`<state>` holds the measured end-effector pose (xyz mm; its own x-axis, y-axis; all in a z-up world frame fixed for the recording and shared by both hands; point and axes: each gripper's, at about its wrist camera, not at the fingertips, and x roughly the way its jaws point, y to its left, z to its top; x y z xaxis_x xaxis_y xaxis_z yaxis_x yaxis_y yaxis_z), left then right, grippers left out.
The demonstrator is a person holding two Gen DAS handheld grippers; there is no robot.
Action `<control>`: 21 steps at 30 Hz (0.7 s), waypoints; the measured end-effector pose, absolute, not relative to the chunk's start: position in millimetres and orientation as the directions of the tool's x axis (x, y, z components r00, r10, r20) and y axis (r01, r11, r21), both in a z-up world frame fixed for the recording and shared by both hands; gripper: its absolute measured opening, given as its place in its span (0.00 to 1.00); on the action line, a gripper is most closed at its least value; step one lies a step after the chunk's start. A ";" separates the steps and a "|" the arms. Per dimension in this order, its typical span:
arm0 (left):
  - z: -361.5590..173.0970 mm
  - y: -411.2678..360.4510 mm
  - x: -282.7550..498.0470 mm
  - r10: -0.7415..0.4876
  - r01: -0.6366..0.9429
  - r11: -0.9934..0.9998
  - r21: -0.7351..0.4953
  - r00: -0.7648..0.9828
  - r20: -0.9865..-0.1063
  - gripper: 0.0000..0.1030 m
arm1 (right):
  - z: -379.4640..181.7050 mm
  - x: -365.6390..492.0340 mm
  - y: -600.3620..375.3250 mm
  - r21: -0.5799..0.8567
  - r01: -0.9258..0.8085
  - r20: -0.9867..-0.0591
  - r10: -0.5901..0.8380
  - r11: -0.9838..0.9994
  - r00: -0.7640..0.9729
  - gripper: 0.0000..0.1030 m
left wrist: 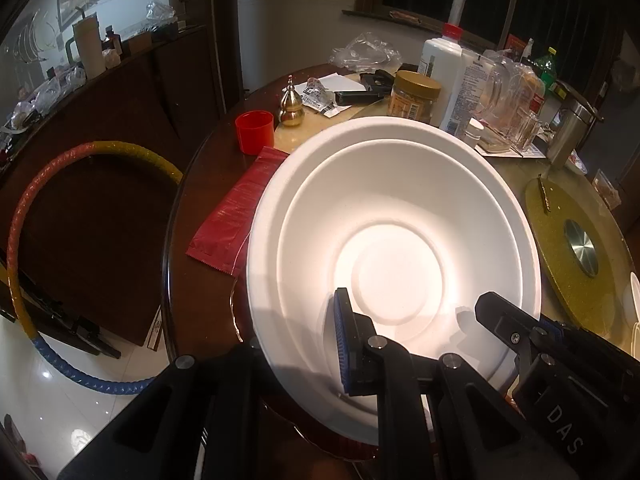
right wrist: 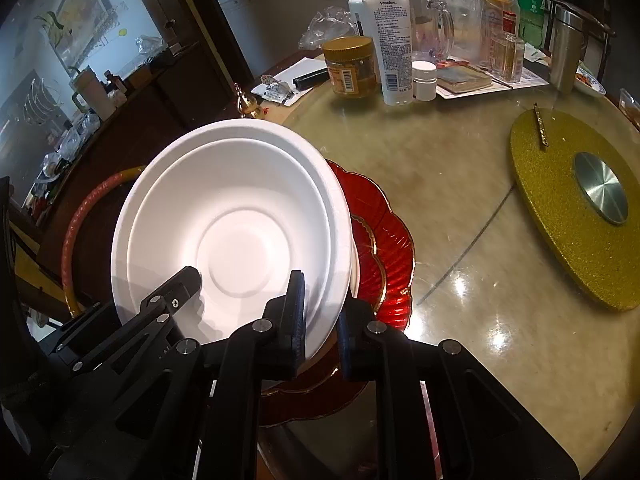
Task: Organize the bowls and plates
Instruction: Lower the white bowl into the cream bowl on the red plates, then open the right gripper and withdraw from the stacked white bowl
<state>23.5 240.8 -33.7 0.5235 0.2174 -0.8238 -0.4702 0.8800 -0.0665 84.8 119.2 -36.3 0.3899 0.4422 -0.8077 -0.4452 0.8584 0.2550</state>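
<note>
A white bowl (left wrist: 392, 224) (right wrist: 236, 216), with a second white bowl nested in it, is held tilted above red gold-rimmed plates (right wrist: 384, 256) stacked at the table's near edge. My left gripper (left wrist: 300, 344) is shut on the bowl's near rim, with one finger (left wrist: 346, 344) inside the bowl. My right gripper (right wrist: 322, 312) is shut on the bowl's right rim, one finger (right wrist: 294, 312) inside and the other outside. The right gripper's tip (left wrist: 500, 320) shows in the left wrist view, and the left gripper's tip (right wrist: 176, 292) in the right wrist view.
The round table (right wrist: 460, 184) holds a gold turntable disc (right wrist: 576, 208), a jar (right wrist: 350, 66), a lotion tube (right wrist: 394, 44), a glass pitcher (right wrist: 434, 24) and bottles at the back. A red cup (left wrist: 255, 132), a brass gourd (left wrist: 291, 104) and a red packet (left wrist: 236, 212) lie left. A hoop (left wrist: 24, 220) leans beside the table.
</note>
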 end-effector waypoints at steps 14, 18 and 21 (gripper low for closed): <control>-21.4 239.3 16.9 0.289 -0.496 0.868 -0.016 0.532 -0.796 0.64 | -33.1 82.6 122.1 0.194 -0.469 -0.836 0.395 0.862 0.382 0.22; -11.7 239.2 11.1 0.315 -0.501 0.865 -0.005 0.552 -0.772 0.71 | -27.2 78.4 121.4 0.157 -0.471 -0.832 0.373 0.868 0.411 0.24; -8.1 241.4 7.6 0.333 -0.510 0.860 0.002 0.558 -0.760 0.76 | -24.8 77.4 115.5 0.146 -0.459 -0.830 0.361 0.876 0.425 0.24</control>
